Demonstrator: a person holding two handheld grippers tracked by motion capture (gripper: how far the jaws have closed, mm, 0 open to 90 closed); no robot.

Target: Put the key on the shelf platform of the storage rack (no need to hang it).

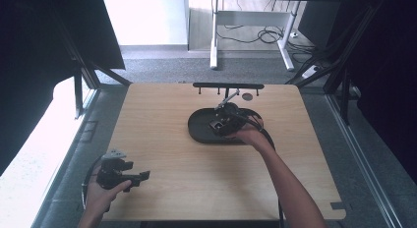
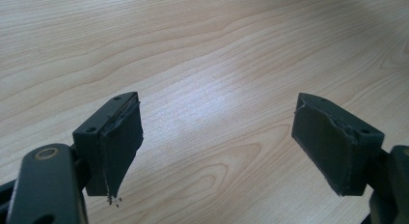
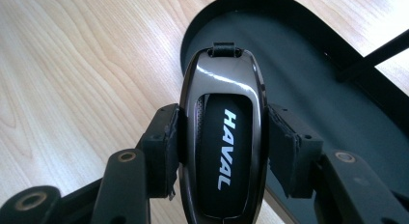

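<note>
Clenched on a car key [image 3: 223,137], the right gripper [image 3: 223,147] holds it over the black tray [image 3: 308,64], probably to set it in. Lower left, the left gripper [image 2: 217,142] idles, jaws released.

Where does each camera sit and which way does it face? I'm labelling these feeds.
High view: above the person's side, looking forward and down on the wooden table; both forearms, left gripper, right gripper.
Left gripper view: along its open jaws at bare tabletop.
Right gripper view: along its jaws, shut on the key fob, above the black tray.
Shared: the tray shows in the high view too.
</note>
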